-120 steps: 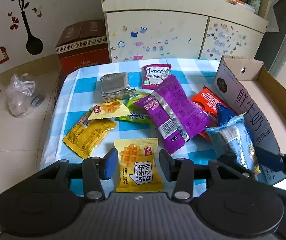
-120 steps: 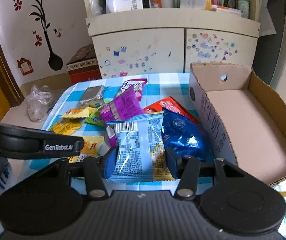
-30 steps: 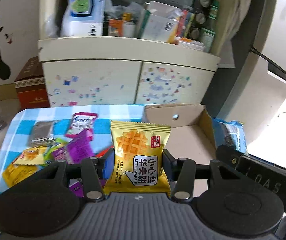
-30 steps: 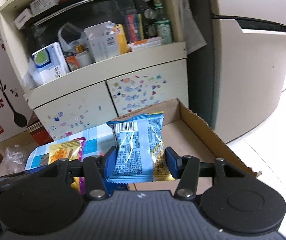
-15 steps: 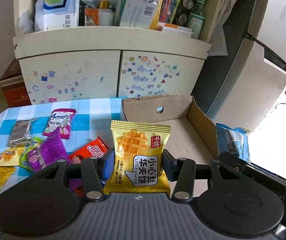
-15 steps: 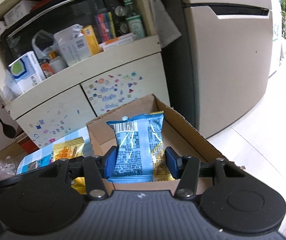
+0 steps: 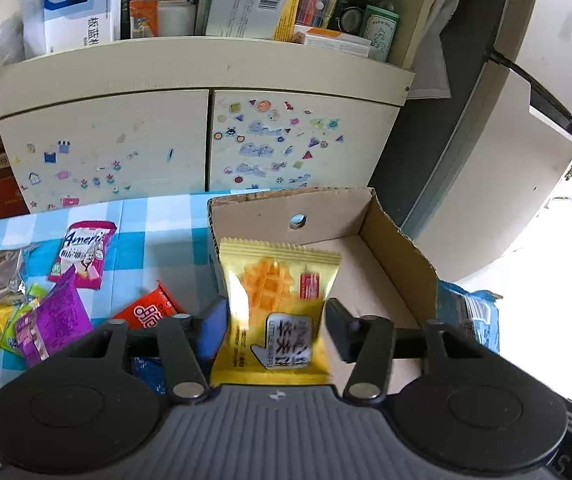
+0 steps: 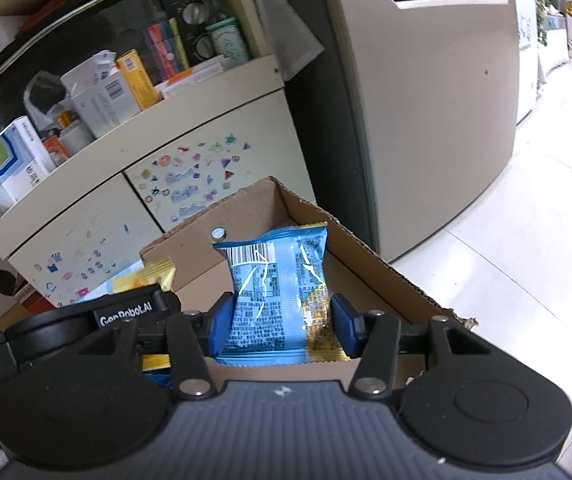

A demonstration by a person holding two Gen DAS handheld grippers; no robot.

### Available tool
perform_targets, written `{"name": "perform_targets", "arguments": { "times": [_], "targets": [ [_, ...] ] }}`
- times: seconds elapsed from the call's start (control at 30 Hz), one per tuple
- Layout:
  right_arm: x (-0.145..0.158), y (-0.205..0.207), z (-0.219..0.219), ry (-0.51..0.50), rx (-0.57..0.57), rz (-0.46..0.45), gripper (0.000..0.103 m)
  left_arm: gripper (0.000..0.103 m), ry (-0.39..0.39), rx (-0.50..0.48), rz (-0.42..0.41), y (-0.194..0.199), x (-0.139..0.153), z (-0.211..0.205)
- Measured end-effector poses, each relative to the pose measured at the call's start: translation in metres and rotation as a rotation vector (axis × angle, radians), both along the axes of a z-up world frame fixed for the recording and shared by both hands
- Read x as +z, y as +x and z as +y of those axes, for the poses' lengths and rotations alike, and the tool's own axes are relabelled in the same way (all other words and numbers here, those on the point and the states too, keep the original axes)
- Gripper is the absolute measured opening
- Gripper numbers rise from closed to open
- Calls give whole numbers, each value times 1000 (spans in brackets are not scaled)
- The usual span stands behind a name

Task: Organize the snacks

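Left tool [image 7: 276,330] stood over the near end of the open brown cardboard box [image 7: 389,268], its jaws opening. The yellow foil waffle snack packet [image 7: 280,308] hung between them, blurred; a gap showed between its right edge and the right pad, so the pads no longer pressed it. The packet was upright, above the box's inside.

Right tool [image 8: 282,326] was closed on the light-blue crinkled snack packet [image 8: 278,296], both blue pads against its sides, though the jaws were just beginning to ease apart. That packet stood upright, barcode at top, above the box [image 8: 365,256] floor. In the left wrist view the same blue packet [image 7: 467,312] showed past the box's right wall. In the right wrist view the yellow packet [image 8: 146,278] peeked above the left tool's black body at left.

The box sat at the right end of the table, which wore a blue-and-white checked cloth [image 7: 158,240]. On the cloth lay the remaining snacks: a pink-and-white packet [image 7: 82,252], a purple packet [image 7: 52,322], a red packet [image 7: 150,312], a silver foil packet [image 7: 4,276], and yellow and green packets at the left edge, partly cut off.

Behind the table stood a cream cabinet with coloured stickers on its doors [image 7: 206,140].
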State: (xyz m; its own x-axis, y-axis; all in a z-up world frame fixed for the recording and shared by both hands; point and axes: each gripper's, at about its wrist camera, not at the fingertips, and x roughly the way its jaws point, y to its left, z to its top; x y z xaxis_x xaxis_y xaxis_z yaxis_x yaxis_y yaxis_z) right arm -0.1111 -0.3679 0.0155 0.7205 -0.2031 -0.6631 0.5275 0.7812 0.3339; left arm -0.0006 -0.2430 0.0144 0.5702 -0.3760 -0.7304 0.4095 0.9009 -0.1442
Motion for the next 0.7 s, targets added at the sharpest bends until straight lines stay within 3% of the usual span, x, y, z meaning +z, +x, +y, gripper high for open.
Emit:
{"name": "perform_targets", "arguments": {
  "times": [0.2, 0.37, 0.7],
  "targets": [
    [-3, 3, 0, 23, -5, 4, 56, 82, 30, 21, -6, 4, 2, 4],
    [-3, 6, 5, 14, -8, 3, 73, 86, 21, 42, 7, 8, 4, 17],
    [0, 13, 16, -7, 3, 11, 78, 89, 45, 18, -11, 7, 9, 41]
  ]
}}
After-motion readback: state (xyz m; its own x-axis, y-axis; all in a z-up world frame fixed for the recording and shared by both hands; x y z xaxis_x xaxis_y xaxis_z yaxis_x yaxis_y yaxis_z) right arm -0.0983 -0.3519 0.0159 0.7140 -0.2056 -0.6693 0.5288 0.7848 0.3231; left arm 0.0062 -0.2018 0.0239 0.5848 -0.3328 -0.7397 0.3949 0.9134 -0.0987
